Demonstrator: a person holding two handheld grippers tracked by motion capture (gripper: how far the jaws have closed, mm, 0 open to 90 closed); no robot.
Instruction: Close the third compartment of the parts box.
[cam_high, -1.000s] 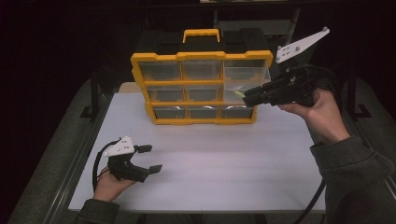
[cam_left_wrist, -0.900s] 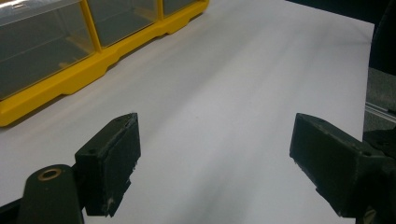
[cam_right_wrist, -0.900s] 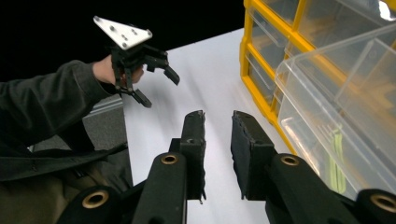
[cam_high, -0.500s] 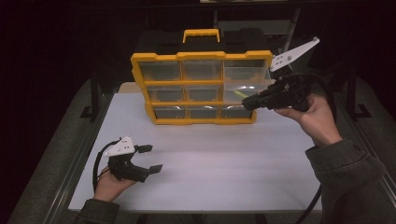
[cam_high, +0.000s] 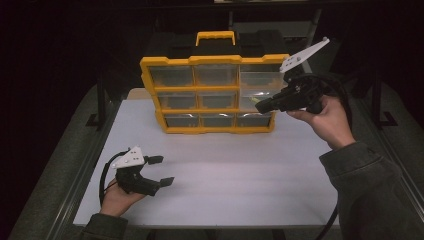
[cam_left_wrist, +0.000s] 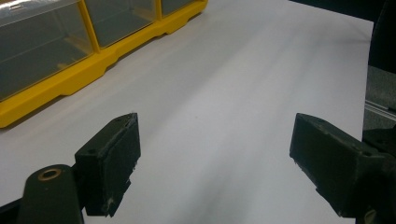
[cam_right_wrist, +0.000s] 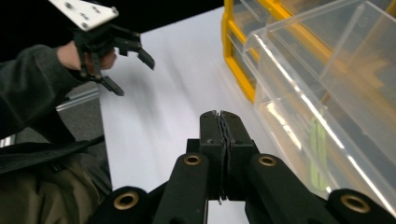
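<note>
A yellow organiser (cam_high: 215, 61) with clear drawers stands at the back of the white table (cam_high: 235, 175). One clear drawer (cam_right_wrist: 327, 93) in its right column stands pulled out, and a thin green item (cam_right_wrist: 318, 149) lies inside it. My right gripper (cam_high: 260, 106) is held in the air just in front of that column, jaws shut with nothing between them (cam_right_wrist: 219, 116). The left gripper (cam_high: 161, 170) rests low at the table's near left, open and holding nothing, with its pads (cam_left_wrist: 112, 163) wide apart over bare table. It is also in the right gripper view (cam_right_wrist: 126, 60).
The organiser has a yellow carry handle (cam_high: 216, 36) on its black top. Its bottom edge (cam_left_wrist: 56, 88) runs across the upper left of the left gripper view. Dark metal rails (cam_high: 97, 145) flank the table on both sides.
The right gripper has dropped a little and shifted left in front of the organiser's right column, staying shut. The left gripper has not moved.
</note>
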